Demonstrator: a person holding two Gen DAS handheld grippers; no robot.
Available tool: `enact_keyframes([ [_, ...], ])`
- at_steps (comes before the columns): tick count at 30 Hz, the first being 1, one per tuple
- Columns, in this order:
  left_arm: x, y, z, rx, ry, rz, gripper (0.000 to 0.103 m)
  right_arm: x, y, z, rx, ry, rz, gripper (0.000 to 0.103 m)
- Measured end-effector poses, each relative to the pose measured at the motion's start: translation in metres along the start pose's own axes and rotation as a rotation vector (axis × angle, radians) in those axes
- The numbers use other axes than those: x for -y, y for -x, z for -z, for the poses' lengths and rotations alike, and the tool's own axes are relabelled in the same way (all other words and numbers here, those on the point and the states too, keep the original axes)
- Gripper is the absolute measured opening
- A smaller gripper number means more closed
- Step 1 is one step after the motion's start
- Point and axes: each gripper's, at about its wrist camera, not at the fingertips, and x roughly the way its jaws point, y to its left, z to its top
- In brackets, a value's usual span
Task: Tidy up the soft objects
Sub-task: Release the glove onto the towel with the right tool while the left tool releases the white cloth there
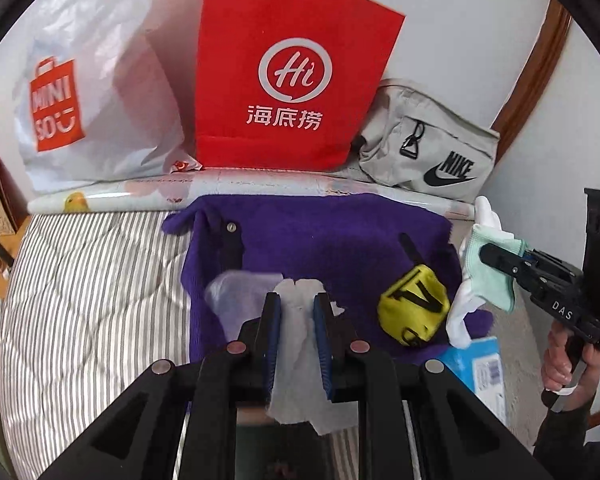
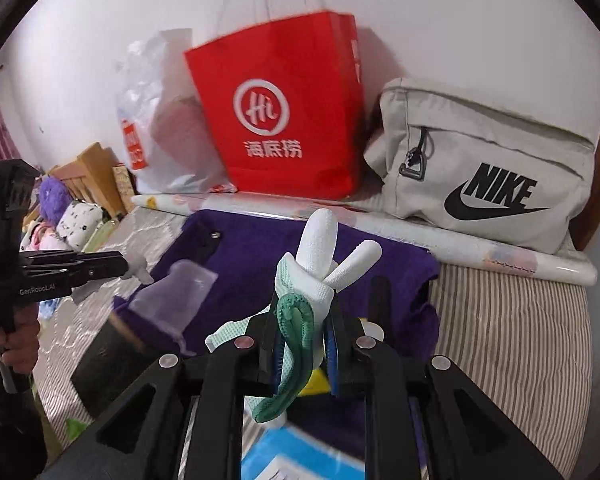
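Note:
My left gripper (image 1: 296,298) is shut on a white crumpled cloth (image 1: 304,344) that hangs down between its blue pads, above a purple cloth (image 1: 320,236) spread on the bed. A yellow pouch (image 1: 414,306) with black markings lies on the purple cloth, to the right. My right gripper (image 2: 304,308) is shut on a white glove with a mint-green cuff (image 2: 320,240), whose fingers stick up. In the left wrist view the right gripper (image 1: 486,254) with the glove (image 1: 484,240) is at the right edge. In the right wrist view the left gripper (image 2: 126,265) is at the left.
Along the wall stand a white plastic shopping bag (image 1: 92,92), a red paper bag (image 1: 292,80) and a grey Nike bag (image 2: 488,168), with a rolled sheet (image 1: 220,190) in front. A striped quilt (image 1: 92,280) covers the bed. A blue box (image 1: 480,364) lies near. Plush toys (image 2: 60,208) sit far left.

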Motion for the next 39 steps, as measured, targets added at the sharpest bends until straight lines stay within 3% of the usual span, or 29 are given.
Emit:
enact_keyframes([
  [9,-0.004,-0.054,-0.028,-0.065,-0.025,-0.015,0.017,0.014,-0.055,-0.008,-0.109,0.027,0.018,0.017],
  [21,-0.013,-0.106,-0.031,-0.16,-0.041,-0.021,0.017,0.027,-0.109,-0.003,-0.245,0.004,0.005,0.021],
  [23,-0.013,-0.111,-0.031,-0.169,-0.042,-0.018,0.019,0.03,-0.112,-0.003,-0.251,-0.001,-0.006,0.025],
  [26,-0.013,-0.116,-0.032,-0.189,-0.052,-0.021,0.02,0.031,-0.111,-0.002,-0.249,0.002,-0.021,0.042],
  [28,-0.013,-0.118,-0.033,-0.194,-0.054,-0.029,0.027,0.03,-0.105,-0.002,-0.22,0.014,-0.013,0.055],
  [30,-0.012,-0.119,-0.035,-0.192,-0.052,-0.05,0.054,0.029,-0.099,-0.005,-0.198,0.027,-0.006,0.065],
  [32,-0.013,-0.11,-0.036,-0.151,-0.045,-0.058,0.068,0.027,-0.091,-0.007,-0.173,0.033,0.013,0.072],
  [39,-0.017,-0.071,-0.039,-0.097,-0.043,-0.081,0.068,0.022,-0.055,-0.011,-0.139,0.014,0.039,0.073],
])
